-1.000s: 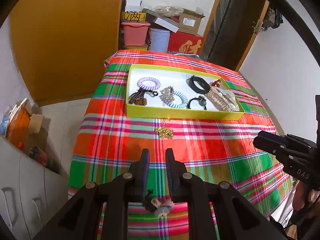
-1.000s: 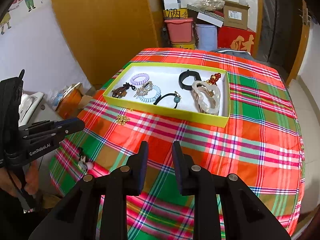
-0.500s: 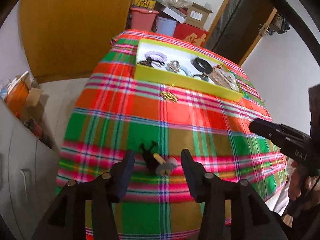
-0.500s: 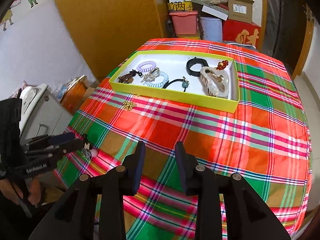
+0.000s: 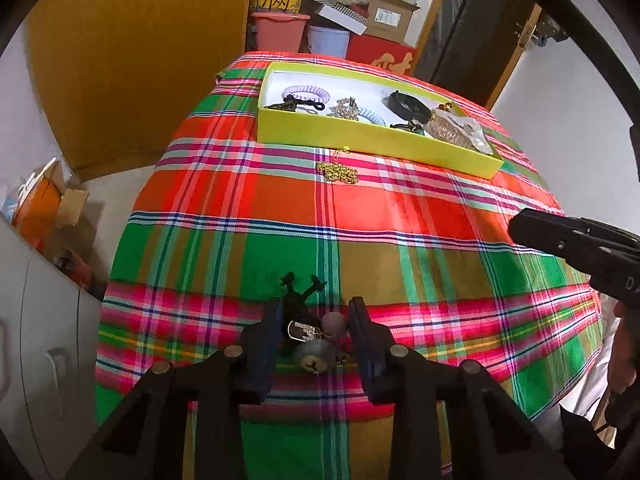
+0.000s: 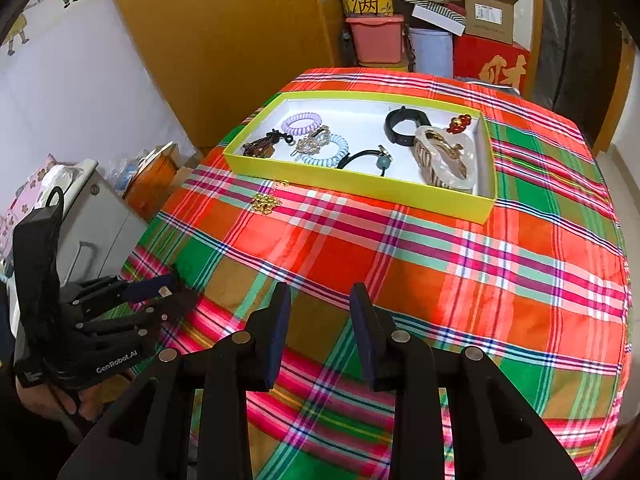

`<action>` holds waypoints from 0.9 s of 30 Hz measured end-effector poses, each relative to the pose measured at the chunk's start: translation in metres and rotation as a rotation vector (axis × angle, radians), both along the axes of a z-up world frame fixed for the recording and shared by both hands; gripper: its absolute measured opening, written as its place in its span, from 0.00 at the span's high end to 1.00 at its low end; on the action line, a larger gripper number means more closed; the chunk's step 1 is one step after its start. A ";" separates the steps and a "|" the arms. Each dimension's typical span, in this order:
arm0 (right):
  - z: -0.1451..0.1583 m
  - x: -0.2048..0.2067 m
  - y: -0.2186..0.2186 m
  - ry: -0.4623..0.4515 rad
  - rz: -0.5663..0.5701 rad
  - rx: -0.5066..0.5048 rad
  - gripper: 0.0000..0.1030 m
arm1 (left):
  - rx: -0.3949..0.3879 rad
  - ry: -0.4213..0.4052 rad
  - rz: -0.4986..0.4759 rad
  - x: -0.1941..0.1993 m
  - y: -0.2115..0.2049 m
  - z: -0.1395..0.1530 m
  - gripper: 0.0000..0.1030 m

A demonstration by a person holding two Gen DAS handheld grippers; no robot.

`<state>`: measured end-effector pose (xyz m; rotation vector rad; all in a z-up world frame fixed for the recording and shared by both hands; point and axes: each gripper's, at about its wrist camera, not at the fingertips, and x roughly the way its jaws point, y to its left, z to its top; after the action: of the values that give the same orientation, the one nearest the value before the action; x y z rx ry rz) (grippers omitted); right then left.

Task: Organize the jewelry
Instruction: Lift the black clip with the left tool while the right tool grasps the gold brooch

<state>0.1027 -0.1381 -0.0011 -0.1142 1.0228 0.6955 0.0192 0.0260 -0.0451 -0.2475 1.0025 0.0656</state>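
Straddling a small keychain charm [image 5: 310,332], the left gripper [image 5: 314,334] occupies the lower centre of the left wrist view. Its jaws are closing, one finger on either side of the charm, and the pads do not yet appear to press on it. The charm is a cluster of a black cord knot, a metal tag, a round grey disc and a pinkish bead, lying on the plaid tablecloth [image 5: 248,200] near the cloth's bottom edge.

The right gripper [image 6: 320,332] fills the lower centre of its own view, jaws apart with only cloth between them; it also shows at the right edge of the left wrist view, clear of the charm.

Above the charm in the frame, a gold chain [image 5: 337,170] lies loose on the cloth, just beside the near wall of the yellow tray [image 5: 360,136]. The tray, in the upper centre of the frame, already holds a purple coil hair tie [image 5: 306,93], a pale blue coil tie [image 6: 328,150], a black ring-shaped band [image 6: 404,126], a black hair elastic with a bead [image 6: 366,158], a large hair claw [image 6: 446,158] and a small red bead piece [image 6: 460,124].

Step in hand, as judged: pick-up of the charm, one of two pieces outside the tray. The next move calls for closing fully on the cluster's body rather than its trailing cord, lifting clear, and carrying it up-frame into a bare part of the tray.
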 end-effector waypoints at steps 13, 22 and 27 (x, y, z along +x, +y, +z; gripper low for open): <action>-0.020 0.026 0.062 0.003 0.107 -0.004 0.69 | -0.009 -0.038 0.026 0.007 0.025 0.006 0.91; -0.037 0.045 0.110 -0.012 0.180 -0.035 0.69 | -0.031 -0.069 0.076 0.001 0.054 0.015 0.91; -0.043 0.050 0.122 -0.043 0.192 -0.080 0.69 | -0.042 -0.080 0.096 0.001 0.066 0.018 0.91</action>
<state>0.1524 -0.0161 -0.0446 -0.2987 1.0071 0.8234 0.0199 0.0917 -0.0274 -0.3336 0.9132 0.1211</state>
